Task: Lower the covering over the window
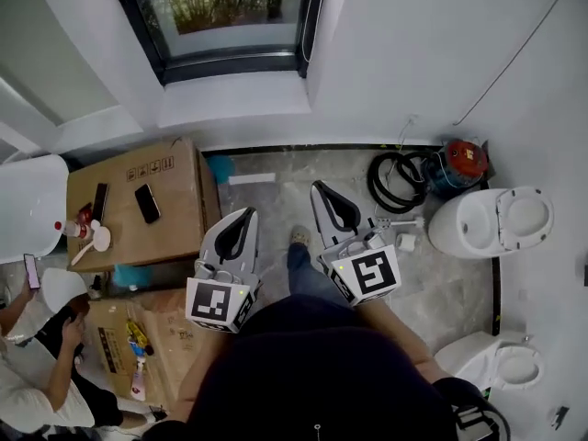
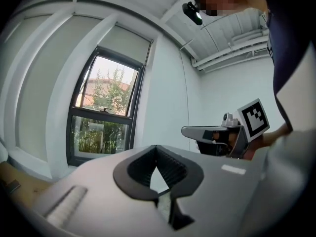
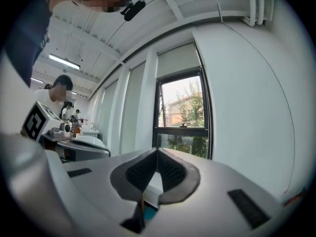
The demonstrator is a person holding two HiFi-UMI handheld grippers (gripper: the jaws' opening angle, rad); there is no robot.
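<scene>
The window (image 1: 230, 12) with a dark frame sits in the white wall ahead, above a deep white sill (image 1: 234, 97). In the left gripper view the window (image 2: 103, 112) shows trees outside, and a pale blind (image 2: 129, 41) covers only its top part. The right gripper view shows the same window (image 3: 182, 117) and blind (image 3: 177, 60). My left gripper (image 1: 246, 214) and right gripper (image 1: 319, 189) are held level side by side and point at the window from a distance. Both are shut and hold nothing. The left gripper (image 2: 156, 147) and right gripper (image 3: 157, 149) touch nothing.
A cardboard box (image 1: 138, 205) with two phones on it stands at the left under the sill. A red and blue vacuum (image 1: 459, 163) with a black hose and a white toilet (image 1: 491, 219) are at the right. A person (image 1: 37, 356) sits at the lower left.
</scene>
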